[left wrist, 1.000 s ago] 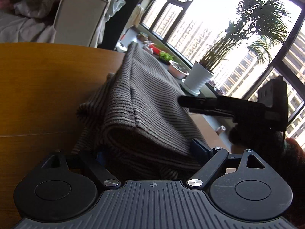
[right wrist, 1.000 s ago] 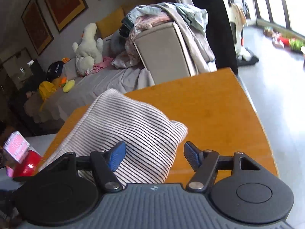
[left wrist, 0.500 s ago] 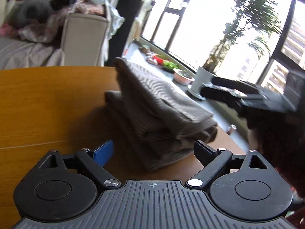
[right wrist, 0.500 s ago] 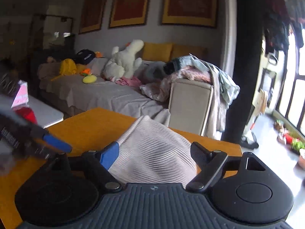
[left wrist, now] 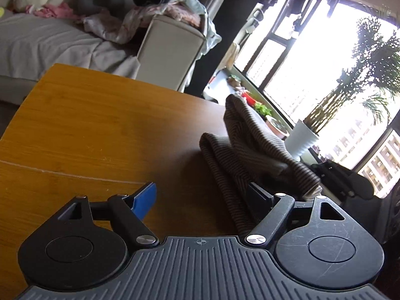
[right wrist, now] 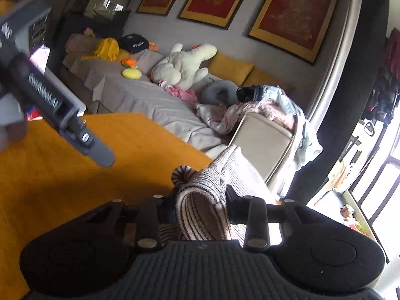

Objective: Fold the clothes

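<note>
Garment: a folded brown-and-cream striped knit garment (left wrist: 252, 155) lies bunched on the orange-brown wooden counter (left wrist: 105, 130), toward the counter's window-side edge.
Right tool: the black right tool (right wrist: 200, 206) has just been closing; its jaws stand narrow, and its pads pinch a rolled fold of the striped garment (right wrist: 200, 215) between them.
Left tool: the black left tool (left wrist: 202, 196) with a blue pad on one finger (left wrist: 145, 200) stands wide; its jaws have narrowed a little. Its dark finger (left wrist: 258, 201) sits against the garment's near edge, the blue one over bare counter, and nothing is gripped.
In the way: in the right wrist view the left tool crosses the upper left above the counter, blurred, well apart from the garment.
Beyond the counter: a grey-covered sofa (right wrist: 140, 95) with a white plush toy (right wrist: 182, 65), yellow cushions (right wrist: 230, 67) and a heap of loose clothes over its beige arm (right wrist: 262, 137).
Wall: three red pictures in gold frames (right wrist: 295, 17) hang above the sofa.
Window side: past the garment, a palm in a white ribbed pot (left wrist: 301, 142) stands by the bright window.
</note>
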The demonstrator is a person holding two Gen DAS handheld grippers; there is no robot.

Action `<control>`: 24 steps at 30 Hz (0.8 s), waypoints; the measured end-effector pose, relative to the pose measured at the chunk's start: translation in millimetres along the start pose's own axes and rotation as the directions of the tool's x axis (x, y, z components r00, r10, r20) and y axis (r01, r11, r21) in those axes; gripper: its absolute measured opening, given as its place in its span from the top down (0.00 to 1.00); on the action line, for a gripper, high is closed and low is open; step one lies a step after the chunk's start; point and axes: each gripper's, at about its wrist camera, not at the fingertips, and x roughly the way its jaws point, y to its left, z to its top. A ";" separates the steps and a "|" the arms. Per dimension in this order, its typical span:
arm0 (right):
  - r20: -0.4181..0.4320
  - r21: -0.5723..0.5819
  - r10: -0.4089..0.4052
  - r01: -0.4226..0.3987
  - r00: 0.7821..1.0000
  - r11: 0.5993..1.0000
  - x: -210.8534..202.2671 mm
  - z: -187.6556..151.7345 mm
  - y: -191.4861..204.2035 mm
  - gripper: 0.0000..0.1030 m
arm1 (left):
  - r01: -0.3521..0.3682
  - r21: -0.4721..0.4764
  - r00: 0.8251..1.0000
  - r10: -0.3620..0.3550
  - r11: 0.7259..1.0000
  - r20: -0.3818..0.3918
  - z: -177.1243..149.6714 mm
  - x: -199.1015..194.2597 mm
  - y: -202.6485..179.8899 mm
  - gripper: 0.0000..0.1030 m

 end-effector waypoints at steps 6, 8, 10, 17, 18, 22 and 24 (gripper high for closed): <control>-0.057 0.053 0.167 -0.164 0.984 0.985 -18.8 5.2 -18.4 0.69 | 0.012 -0.007 1.000 -0.013 1.000 -0.007 0.1 7.1 -5.0 0.19; -0.111 0.036 0.187 -0.184 0.976 0.982 -9.0 -11.4 5.8 0.69 | 0.014 0.015 1.000 -0.014 1.000 0.006 6.0 7.8 -14.8 0.19; -0.117 -0.033 0.152 -0.157 0.981 0.987 -1.2 -26.0 39.3 0.65 | 0.022 0.055 0.999 -0.024 0.998 0.033 14.5 5.7 -29.4 0.19; -0.062 -0.052 0.123 -0.126 0.990 0.991 12.6 -16.5 70.1 0.54 | 0.143 0.216 0.989 -0.150 0.966 0.017 46.2 35.0 -88.6 0.29; -0.048 -0.036 0.143 -0.145 0.989 0.989 9.8 -16.7 65.9 0.50 | 0.144 0.217 0.989 -0.145 0.965 -0.010 48.6 49.2 -92.0 0.31; 0.014 0.031 0.192 -0.192 0.981 0.981 -20.5 -19.6 33.1 0.42 | 0.067 0.247 0.996 -0.051 0.967 -0.071 48.2 93.8 -87.7 0.38; 0.041 0.092 0.163 -0.166 0.986 0.982 -39.9 -23.5 8.9 0.41 | 0.060 0.248 0.996 -0.043 0.967 -0.073 46.1 102.2 -81.6 0.38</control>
